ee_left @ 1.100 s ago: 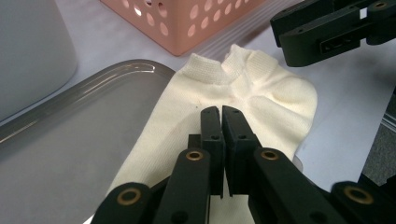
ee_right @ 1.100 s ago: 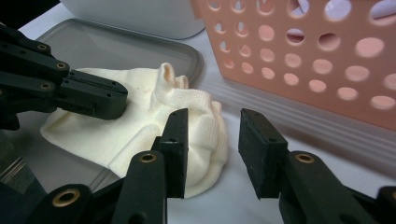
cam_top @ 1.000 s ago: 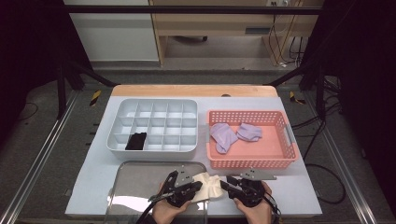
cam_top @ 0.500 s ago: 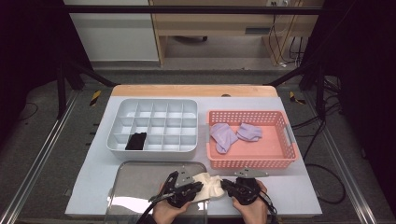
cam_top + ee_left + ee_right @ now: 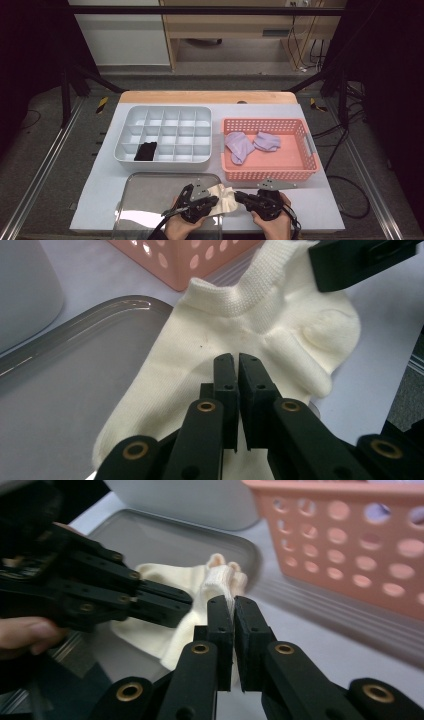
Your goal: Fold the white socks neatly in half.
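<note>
a: where's the cream ankle sock [image 5: 223, 199] sitting rn?

b: it's lying half on the metal tray [image 5: 150, 192], at the tray's right edge, w/ the cuff end spilling off onto the table [image 5: 320, 207] toward the pink basket [image 5: 270, 172]. in the left gripper view the cuff is pointing away from the jaws, toward the basket corner.

a: and the grippers?

b: left gripper [image 5: 212, 201] is coming at it from the tray side; its jaws are standing nearly together over the sock's mid-foot [image 5: 220, 340], looks like they're pinching the fabric but i can't tell for sure. right gripper [image 5: 240, 196] is coming from the off-tray side, jaws clamped on a bunched fold at the cuff [image 5: 220, 582].

a: long axis?

b: running roughly along the tray's near-right edge to the basket, i.e. left-right between the two grippers, toe on the tray, cuff off it. both grippers are right at the sock, one per end, so neither's really nearer.

a: so next move is turning on what?

b: my guess: folding or rolling it. the ends are lying opposite each other across the tray's right rim, so one end would be going over toward the other. rest of scene: two lilac socks [image 5: 250, 144] in the basket, one black sock [image 5: 146, 151] in the grey divider box [image 5: 165, 160] behind the tray.
</note>
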`<state>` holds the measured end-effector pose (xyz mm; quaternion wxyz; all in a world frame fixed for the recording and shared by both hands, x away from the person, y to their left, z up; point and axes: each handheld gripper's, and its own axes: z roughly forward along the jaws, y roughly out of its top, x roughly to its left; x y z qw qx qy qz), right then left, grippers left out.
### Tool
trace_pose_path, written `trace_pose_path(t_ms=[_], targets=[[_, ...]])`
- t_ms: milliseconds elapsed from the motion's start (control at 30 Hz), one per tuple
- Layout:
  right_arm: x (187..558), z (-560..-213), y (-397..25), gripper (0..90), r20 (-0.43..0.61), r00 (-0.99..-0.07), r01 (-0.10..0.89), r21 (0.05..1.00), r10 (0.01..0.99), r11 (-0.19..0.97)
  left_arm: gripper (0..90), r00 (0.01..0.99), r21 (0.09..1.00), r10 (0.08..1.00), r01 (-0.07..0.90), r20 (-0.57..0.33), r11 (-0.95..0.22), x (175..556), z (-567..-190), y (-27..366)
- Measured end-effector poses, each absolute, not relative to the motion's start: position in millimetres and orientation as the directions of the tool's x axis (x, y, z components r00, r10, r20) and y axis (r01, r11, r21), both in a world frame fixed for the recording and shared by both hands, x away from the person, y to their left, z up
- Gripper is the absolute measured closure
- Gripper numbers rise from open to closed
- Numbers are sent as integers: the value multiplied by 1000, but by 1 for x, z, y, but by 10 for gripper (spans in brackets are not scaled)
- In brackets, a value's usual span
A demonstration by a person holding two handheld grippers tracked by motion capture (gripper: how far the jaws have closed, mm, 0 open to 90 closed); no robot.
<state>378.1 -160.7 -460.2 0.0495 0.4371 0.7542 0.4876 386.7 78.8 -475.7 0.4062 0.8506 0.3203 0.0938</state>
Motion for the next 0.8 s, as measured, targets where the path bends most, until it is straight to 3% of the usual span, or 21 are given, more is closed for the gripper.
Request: trace_pose_path(t_ms=[233,600,800], targets=[[375,-453,-156,869,326,-637,585,795,699,162,859,777,772,620,460,-110,-440,385,-469,81],[375,-447,-134,869,369,-692,572,804,621,160,883,773,758,619,484,-138,-436,385,-476,73],[376,-448,-136,869,348,-680,569,806,645,166,882,767,775,616,497,-181,-390,381,-469,85]])
